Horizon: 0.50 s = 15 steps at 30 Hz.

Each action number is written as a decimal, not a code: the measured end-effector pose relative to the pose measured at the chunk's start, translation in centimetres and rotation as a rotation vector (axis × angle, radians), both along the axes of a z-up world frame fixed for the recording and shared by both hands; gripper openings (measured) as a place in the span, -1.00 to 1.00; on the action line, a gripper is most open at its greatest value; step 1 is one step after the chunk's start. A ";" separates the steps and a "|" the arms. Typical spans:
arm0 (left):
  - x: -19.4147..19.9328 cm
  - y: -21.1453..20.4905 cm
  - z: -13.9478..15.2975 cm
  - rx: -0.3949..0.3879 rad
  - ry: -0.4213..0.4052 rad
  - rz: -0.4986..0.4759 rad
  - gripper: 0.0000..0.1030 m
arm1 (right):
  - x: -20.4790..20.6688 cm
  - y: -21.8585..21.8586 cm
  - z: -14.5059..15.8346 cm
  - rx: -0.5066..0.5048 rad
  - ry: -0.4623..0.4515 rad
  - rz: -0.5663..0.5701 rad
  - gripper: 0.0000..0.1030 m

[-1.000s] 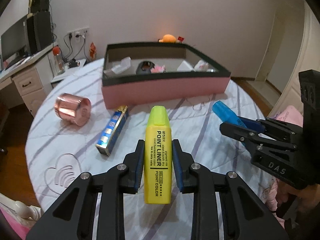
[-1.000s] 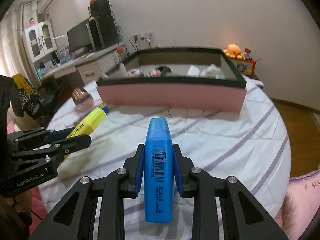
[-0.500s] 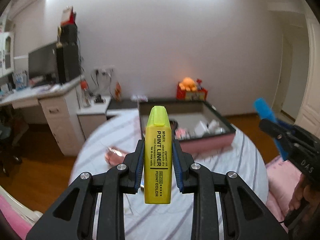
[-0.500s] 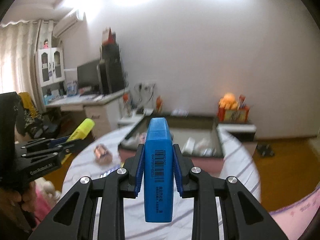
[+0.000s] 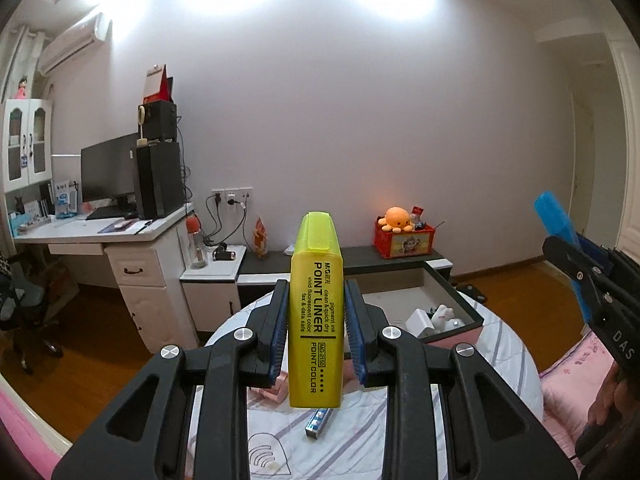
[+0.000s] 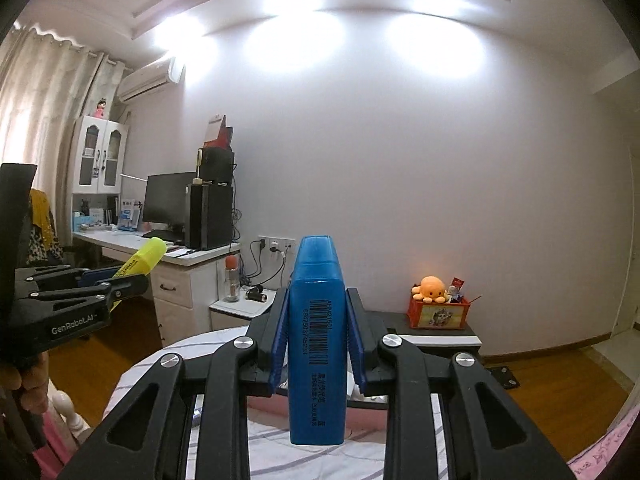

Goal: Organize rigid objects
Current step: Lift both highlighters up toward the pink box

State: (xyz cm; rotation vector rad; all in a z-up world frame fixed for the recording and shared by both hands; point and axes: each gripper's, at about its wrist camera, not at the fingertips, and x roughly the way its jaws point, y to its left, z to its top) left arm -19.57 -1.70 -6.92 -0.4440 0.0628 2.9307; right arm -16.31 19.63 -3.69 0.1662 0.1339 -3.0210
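Left wrist view: yellow highlighter (image 5: 316, 312) was clamped in left claw (image 5: 316, 330), blue highlighter (image 6: 317, 344) in right claw (image 6: 317, 346), both held above the tabletop (image 5: 504, 364); boxing (image 5: 460, 300) was judged outstanding.

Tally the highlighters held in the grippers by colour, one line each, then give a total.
Yellow highlighter, clamped in the left gripper: 1
Blue highlighter, clamped in the right gripper: 1
Total: 2
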 end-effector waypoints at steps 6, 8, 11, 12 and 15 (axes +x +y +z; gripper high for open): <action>-2.1 1.0 0.2 -0.028 -0.008 -0.012 -0.48 | -1.8 0.5 0.0 -0.003 -0.014 -0.001 -0.47; -2.8 1.9 0.2 -0.045 -0.014 -0.017 -0.48 | -2.4 1.1 -0.3 -0.005 -0.022 -0.002 -0.47; -4.6 3.0 -0.2 -0.054 -0.027 -0.038 -0.48 | -3.9 1.5 -0.5 -0.008 -0.033 -0.001 -0.47; -4.9 3.5 -0.4 -0.063 -0.032 -0.043 -0.48 | -4.4 1.7 -0.6 -0.006 -0.039 -0.002 -0.47; -6.9 4.5 -0.9 -0.077 -0.051 -0.056 -0.48 | -6.4 2.2 -1.2 -0.005 -0.062 -0.010 -0.47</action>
